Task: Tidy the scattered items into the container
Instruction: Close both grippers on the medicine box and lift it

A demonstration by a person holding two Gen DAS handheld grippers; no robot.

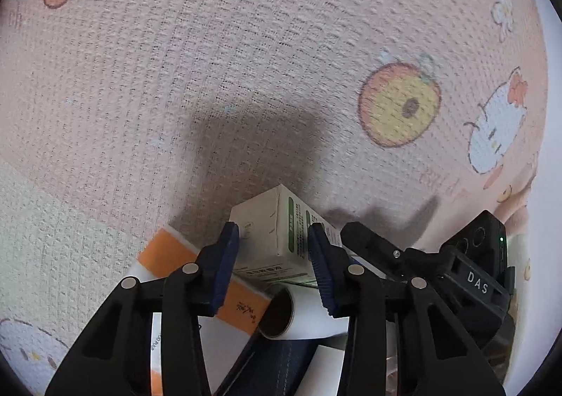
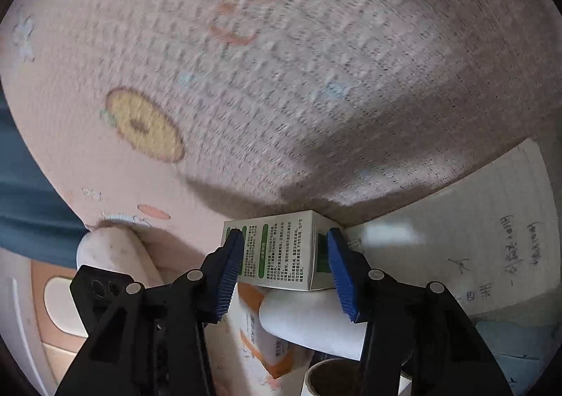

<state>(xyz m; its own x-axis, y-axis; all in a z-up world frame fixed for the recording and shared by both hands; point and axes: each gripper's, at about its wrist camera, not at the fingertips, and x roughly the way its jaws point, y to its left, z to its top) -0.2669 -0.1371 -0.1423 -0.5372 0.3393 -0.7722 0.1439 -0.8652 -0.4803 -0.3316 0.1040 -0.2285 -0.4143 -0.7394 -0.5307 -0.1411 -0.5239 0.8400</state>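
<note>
On pink waffle-weave cloth (image 1: 246, 62) — fruit-printed — both grippers, left gripper (image 1: 274, 257) and right gripper (image 2: 286, 262), clamp one white-green box (image 1: 270, 238).

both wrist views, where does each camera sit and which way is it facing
Left wrist: sits on the left claw, looks down along its blue pads at a white and green box on a pink printed blanket; its black arms show, and the right claw's body enters at right.
Right wrist: sits on the right claw, looks down at the same box, a handwritten notebook at right; the left claw's body shows lower left.
Shared: both pairs of pads straddle one box over a white roll.
</note>
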